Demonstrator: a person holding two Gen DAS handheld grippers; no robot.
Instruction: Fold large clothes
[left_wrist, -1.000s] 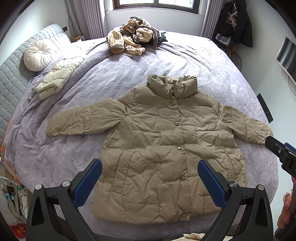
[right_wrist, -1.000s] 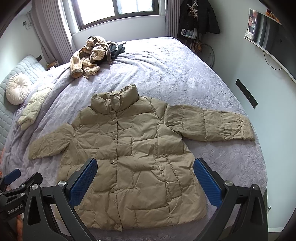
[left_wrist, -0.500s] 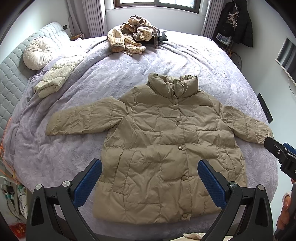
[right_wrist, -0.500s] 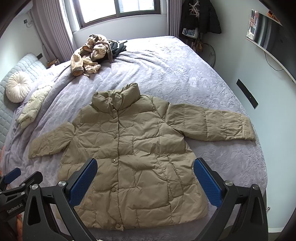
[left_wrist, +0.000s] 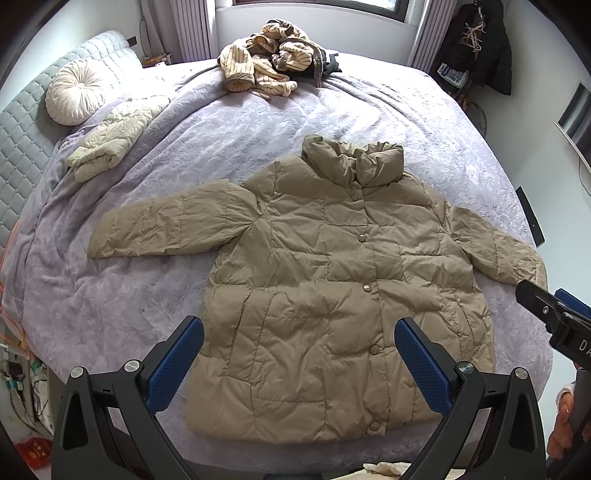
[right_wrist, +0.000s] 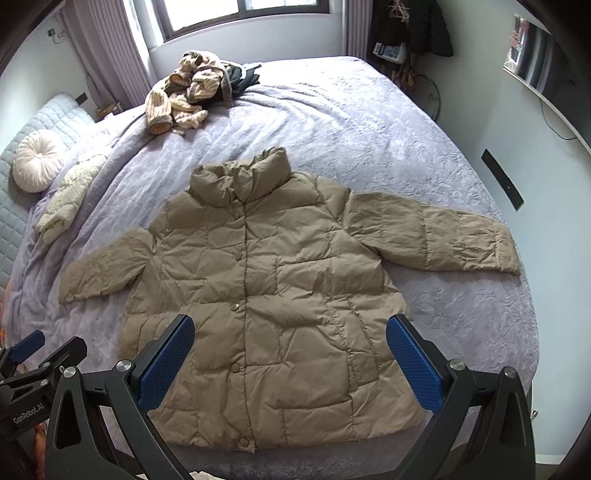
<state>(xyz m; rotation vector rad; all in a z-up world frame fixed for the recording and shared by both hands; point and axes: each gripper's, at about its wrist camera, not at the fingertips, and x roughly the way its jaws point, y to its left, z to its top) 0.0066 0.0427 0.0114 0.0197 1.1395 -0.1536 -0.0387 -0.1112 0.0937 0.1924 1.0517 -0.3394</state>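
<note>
Left wrist view: the left gripper (left_wrist: 299, 354) hovers with jaws spread wide, the flat tan jacket (left_wrist: 332, 295) lying between and beyond them. Right wrist view: the right gripper (right_wrist: 290, 354) is likewise spread, holding nothing, above the jacket hem.

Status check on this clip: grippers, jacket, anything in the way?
Left gripper open, empty. Right gripper open, empty. Tan puffer jacket flat on bed, buttoned, sleeves spread, unfolded. Nothing on it.

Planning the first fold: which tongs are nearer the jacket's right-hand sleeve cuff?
Right. The right tongs hover just beside that sleeve cuff, open. The left tongs hang open over the jacket hem, farther off.
</note>
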